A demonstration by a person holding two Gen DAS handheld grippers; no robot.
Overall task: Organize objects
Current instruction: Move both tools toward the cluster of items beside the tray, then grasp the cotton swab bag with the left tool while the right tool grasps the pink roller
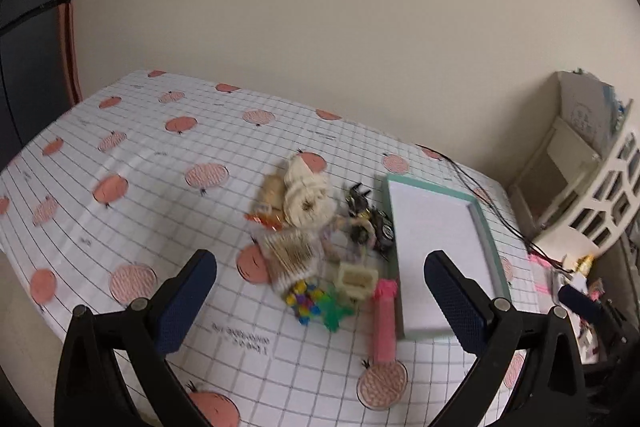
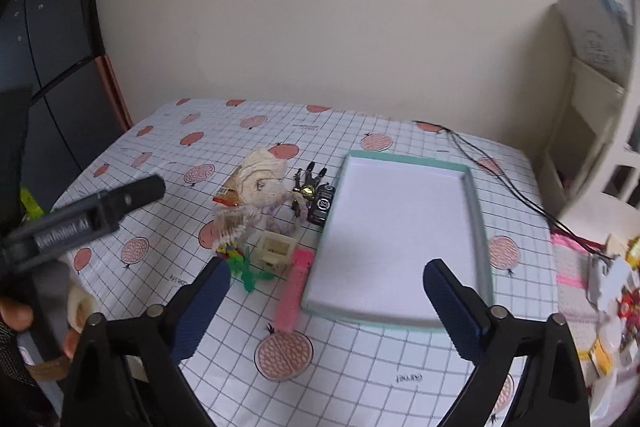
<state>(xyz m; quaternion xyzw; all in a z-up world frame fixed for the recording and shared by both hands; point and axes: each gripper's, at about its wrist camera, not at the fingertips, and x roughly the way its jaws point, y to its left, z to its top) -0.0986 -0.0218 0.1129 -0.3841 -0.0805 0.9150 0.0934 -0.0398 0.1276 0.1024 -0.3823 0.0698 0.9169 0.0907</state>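
Note:
A pile of small objects lies on the checked tablecloth: cream twine rolls, a bag of cotton swabs, a cream plastic block, coloured beads, a green toy, a pink comb and dark keys. Right of the pile stands a shallow teal-rimmed tray with a white floor. My left gripper hovers open above the pile's near side. My right gripper is open over the tray's near-left corner and the comb. The left tool and a hand show at the left of the right wrist view.
The table meets a beige wall at the back. A black cable runs across the right side. A white shelf unit and cluttered small items stand off the right edge. A dark cabinet is at the left.

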